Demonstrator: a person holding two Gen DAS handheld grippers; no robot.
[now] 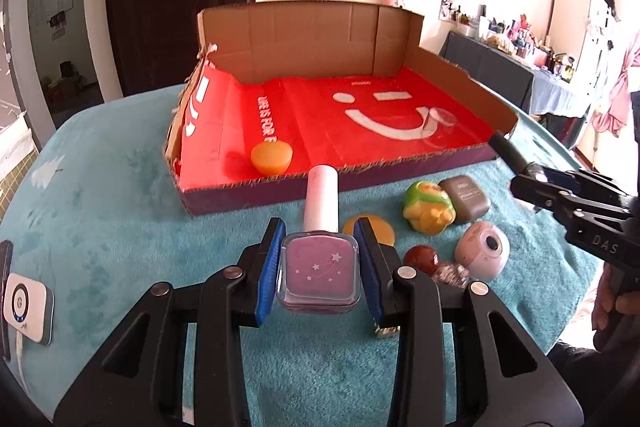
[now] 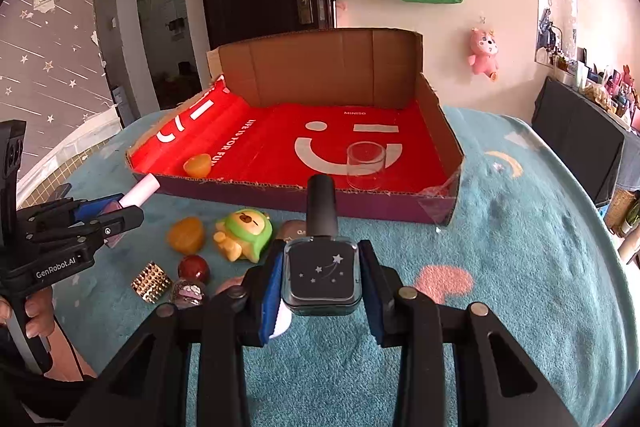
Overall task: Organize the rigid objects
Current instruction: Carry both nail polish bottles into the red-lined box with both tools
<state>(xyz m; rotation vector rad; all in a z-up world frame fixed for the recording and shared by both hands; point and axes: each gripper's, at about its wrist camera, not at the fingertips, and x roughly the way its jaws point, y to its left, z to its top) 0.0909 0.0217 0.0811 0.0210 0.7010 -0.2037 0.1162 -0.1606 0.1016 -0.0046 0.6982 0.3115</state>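
My left gripper (image 1: pixel 320 227) is shut on a square pink nail polish bottle (image 1: pixel 318 275) with a white cap, held above the teal blanket. My right gripper (image 2: pixel 322 245) is shut on a dark nail polish bottle (image 2: pixel 322 275) with a black cap. Both bottles point toward a cardboard box (image 1: pixel 312 43) lined in red, just ahead. Inside the box lie an orange cup (image 1: pixel 271 157) at the front left and a clear glass cup (image 2: pixel 366 165) at the front right. In the right wrist view, the left gripper (image 2: pixel 116 211) sits at the left edge.
Loose on the blanket before the box are a green and yellow bear toy (image 2: pixel 244 235), an orange disc (image 2: pixel 186 235), a red ball (image 2: pixel 194 267), a gold studded cube (image 2: pixel 151 282), a grey case (image 1: pixel 466 199) and a pink round gadget (image 1: pixel 482 251). A white device (image 1: pixel 28 307) lies far left.
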